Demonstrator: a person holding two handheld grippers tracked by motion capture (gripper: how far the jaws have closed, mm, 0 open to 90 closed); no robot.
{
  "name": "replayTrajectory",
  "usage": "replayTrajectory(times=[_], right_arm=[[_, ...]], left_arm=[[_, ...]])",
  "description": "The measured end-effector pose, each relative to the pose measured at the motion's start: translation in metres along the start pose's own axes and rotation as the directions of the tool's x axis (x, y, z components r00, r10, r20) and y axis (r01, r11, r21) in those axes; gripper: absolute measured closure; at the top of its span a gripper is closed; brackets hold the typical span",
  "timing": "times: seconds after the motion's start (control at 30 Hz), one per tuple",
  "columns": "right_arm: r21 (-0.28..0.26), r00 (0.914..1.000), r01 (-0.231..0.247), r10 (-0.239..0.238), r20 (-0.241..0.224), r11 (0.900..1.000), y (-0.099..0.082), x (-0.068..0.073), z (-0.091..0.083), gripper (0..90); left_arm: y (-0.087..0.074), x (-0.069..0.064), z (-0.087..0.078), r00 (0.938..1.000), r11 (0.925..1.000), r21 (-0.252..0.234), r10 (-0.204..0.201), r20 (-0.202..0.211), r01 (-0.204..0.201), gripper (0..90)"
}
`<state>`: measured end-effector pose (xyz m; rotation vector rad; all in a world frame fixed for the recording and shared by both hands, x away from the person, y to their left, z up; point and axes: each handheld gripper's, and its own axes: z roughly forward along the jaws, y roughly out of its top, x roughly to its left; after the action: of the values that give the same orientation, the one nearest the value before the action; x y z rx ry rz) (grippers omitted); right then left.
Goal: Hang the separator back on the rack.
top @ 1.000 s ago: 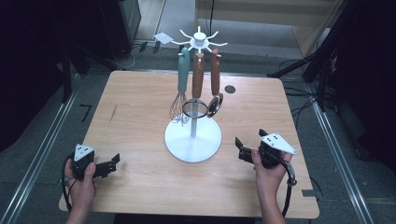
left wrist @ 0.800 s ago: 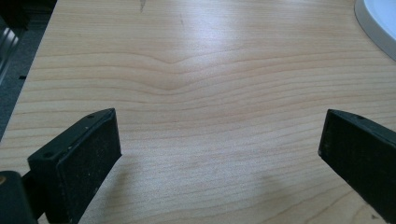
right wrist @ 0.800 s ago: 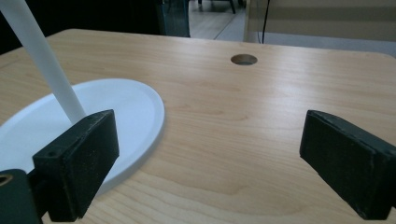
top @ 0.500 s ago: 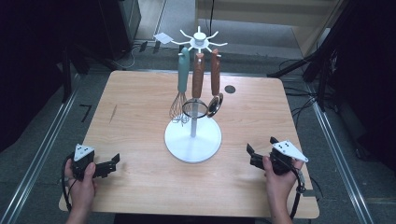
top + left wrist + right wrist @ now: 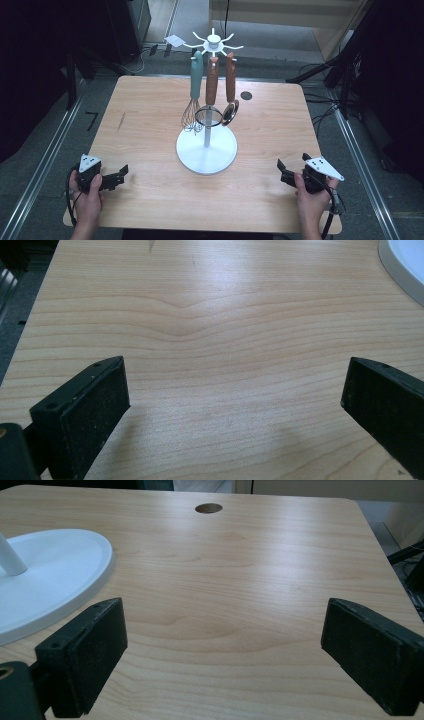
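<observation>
Both hand-held grippers, left (image 5: 116, 177) and right (image 5: 286, 174), rest released and empty on the tabletop (image 5: 145, 125), likely parked. The rack (image 5: 206, 148) with hanging whisk (image 5: 192, 102) stands ahead between them, upright for easy reach.

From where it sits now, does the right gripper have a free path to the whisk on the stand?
Probably not directly: the right gripper is open at the near right, and the whisk hangs on the stand's far left, with the pole and two wooden-handled utensils between.
</observation>
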<state>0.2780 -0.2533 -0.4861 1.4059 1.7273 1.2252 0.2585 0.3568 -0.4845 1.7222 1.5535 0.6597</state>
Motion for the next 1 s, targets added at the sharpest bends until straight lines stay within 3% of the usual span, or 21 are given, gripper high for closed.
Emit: replayTrajectory(times=[0.53,0.87,1.0], right_arm=[[-0.007,0.9971,-0.062,0.062,0.045,0.9981,-0.012,-0.037,-0.021,5.0],[0.015,0.9942,-0.061,0.059,0.089,0.9981,-0.025,-0.06,-0.036,5.0],[0.019,0.9918,-0.08,0.078,0.101,0.9966,-0.032,-0.07,-0.043,5.0]], left_arm=[[0.0,0.0,0.0,1.0,1.0,-0.002,0.001,0.0,-0.001,0.0],[0.0,0.0,0.0,1.0,0.9999,-0.008,-0.008,-0.004,0.008,0.0],[0.0,0.0,0.0,1.0,0.9999,-0.012,-0.007,-0.007,0.006,0.0]])
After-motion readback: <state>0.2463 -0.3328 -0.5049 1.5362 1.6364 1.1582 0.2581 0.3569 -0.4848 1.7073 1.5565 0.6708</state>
